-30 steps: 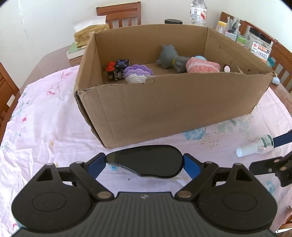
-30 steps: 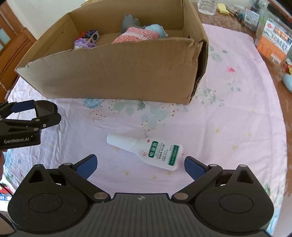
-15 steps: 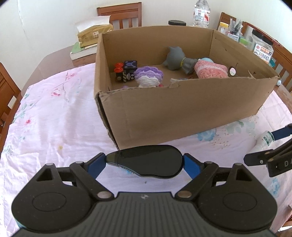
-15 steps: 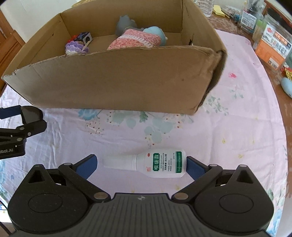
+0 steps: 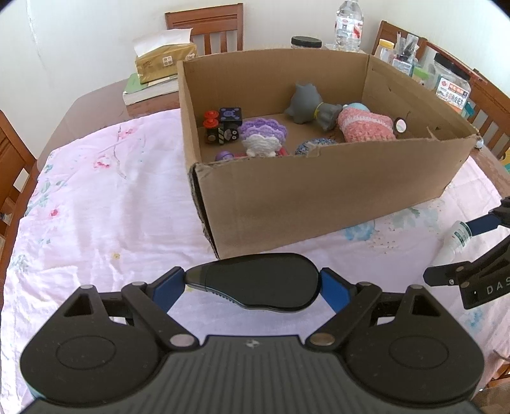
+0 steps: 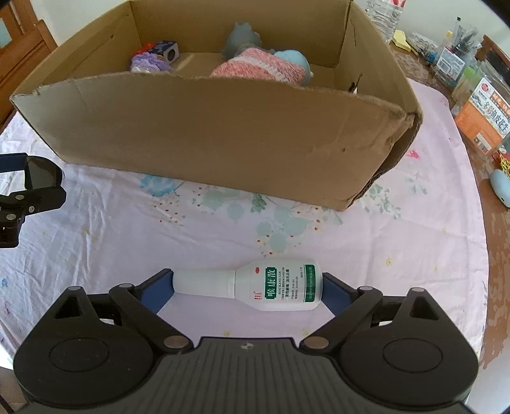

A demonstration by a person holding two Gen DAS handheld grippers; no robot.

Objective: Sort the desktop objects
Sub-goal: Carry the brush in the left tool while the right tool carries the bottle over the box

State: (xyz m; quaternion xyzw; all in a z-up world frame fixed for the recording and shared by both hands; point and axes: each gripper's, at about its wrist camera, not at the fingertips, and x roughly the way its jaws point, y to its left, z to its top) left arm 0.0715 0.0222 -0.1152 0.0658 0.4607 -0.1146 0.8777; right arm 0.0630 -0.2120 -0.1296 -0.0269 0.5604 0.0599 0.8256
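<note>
Cardboard box [image 5: 322, 188] fills the middle of the left wrist view, open at the top and standing on a pink flowered cloth [image 5: 95, 207] that covers the table. Inside it lie a grey soft toy [image 5: 306, 103], a pink knitted piece [image 5: 366, 127], a purple and white crocheted piece [image 5: 263, 137] and a small black toy with red knobs [image 5: 221, 127]. The left gripper [image 5: 253, 283] is closed on a flat black oval object [image 5: 255, 281], its blue pads pressing on both ends, just in front of the box's near wall. At the right edge the right gripper [image 5: 459, 251] shows in part, with the neck of a white bottle [image 5: 459, 234] beside its blue pad. Behind the box are a tissue box [image 5: 164, 62] on books and a water bottle [image 5: 347, 27]. In the right wrist view the white bottle [image 6: 255, 288] with a green label lies on its side on the cloth, crosswise between the blue pads of the right gripper [image 6: 247, 289], whose jaws have just been closing from wide open; the pads now meet the cap end and the base. The box [image 6: 223, 137] stands beyond it, and the left gripper [image 6: 28, 188] with its dark object is at the left edge.
</note>
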